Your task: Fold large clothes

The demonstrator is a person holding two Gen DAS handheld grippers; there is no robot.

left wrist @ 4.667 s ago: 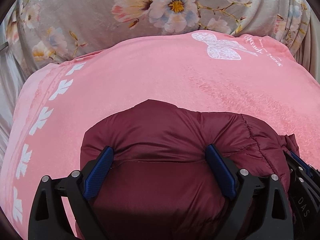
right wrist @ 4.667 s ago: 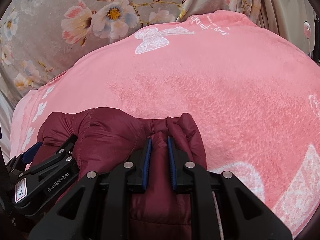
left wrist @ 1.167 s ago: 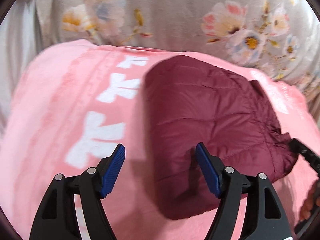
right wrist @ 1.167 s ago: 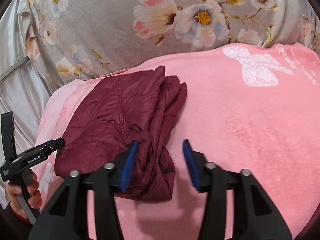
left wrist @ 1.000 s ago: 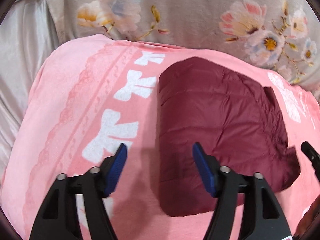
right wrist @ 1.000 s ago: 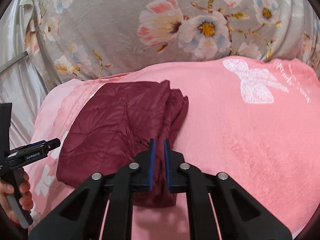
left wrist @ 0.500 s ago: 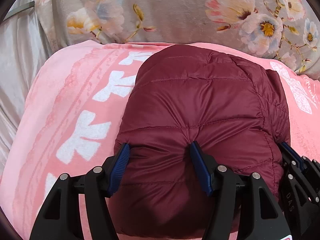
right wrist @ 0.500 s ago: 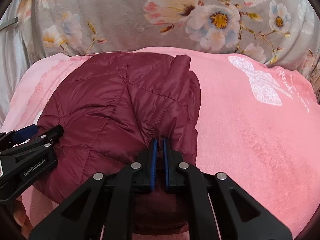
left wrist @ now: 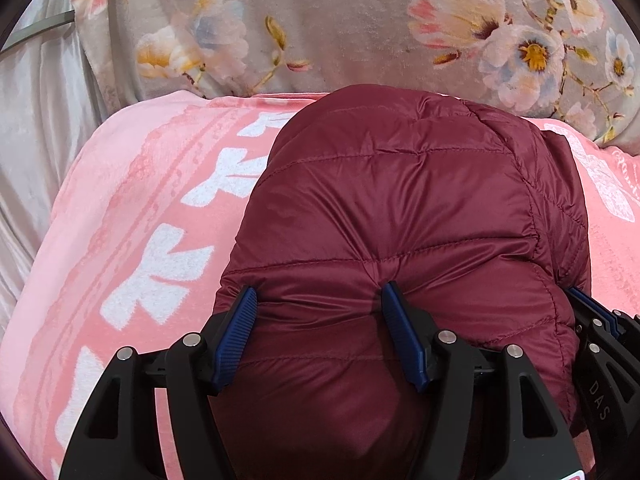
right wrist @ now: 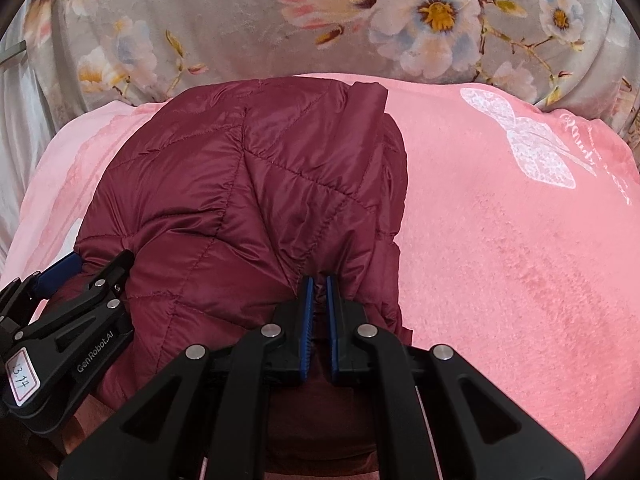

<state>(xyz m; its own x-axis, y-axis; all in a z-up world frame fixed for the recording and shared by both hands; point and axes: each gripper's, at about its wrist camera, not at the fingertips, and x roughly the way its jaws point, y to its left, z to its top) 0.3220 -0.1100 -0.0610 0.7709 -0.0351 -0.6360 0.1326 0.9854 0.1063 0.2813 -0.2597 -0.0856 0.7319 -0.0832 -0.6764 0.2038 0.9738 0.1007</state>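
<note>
A maroon quilted jacket (left wrist: 400, 208), folded into a puffy bundle, lies on the pink blanket (left wrist: 132, 208). My left gripper (left wrist: 318, 296) grips the bundle's near left part in wide jaws; its right pad (left wrist: 400, 320) dents the fabric and the left pad sits against the bundle's side. My right gripper (right wrist: 318, 280) is shut on a thin fold at the near right edge of the jacket (right wrist: 240, 184). Each gripper shows in the other's view: the left gripper (right wrist: 56, 272) at the lower left, the right gripper (left wrist: 592, 308) at the right edge.
The pink blanket (right wrist: 500, 260), with white butterfly prints, covers the surface to the right of the jacket. Behind it hangs a grey floral cloth (left wrist: 340, 28). Pale grey satin fabric (left wrist: 36, 112) falls away at the far left.
Both grippers dropped onto the jacket's near edge. The left took the bundle between its wide jaws; the right, open earlier, shut and now pinches a fold. Little differs over the last half second.
</note>
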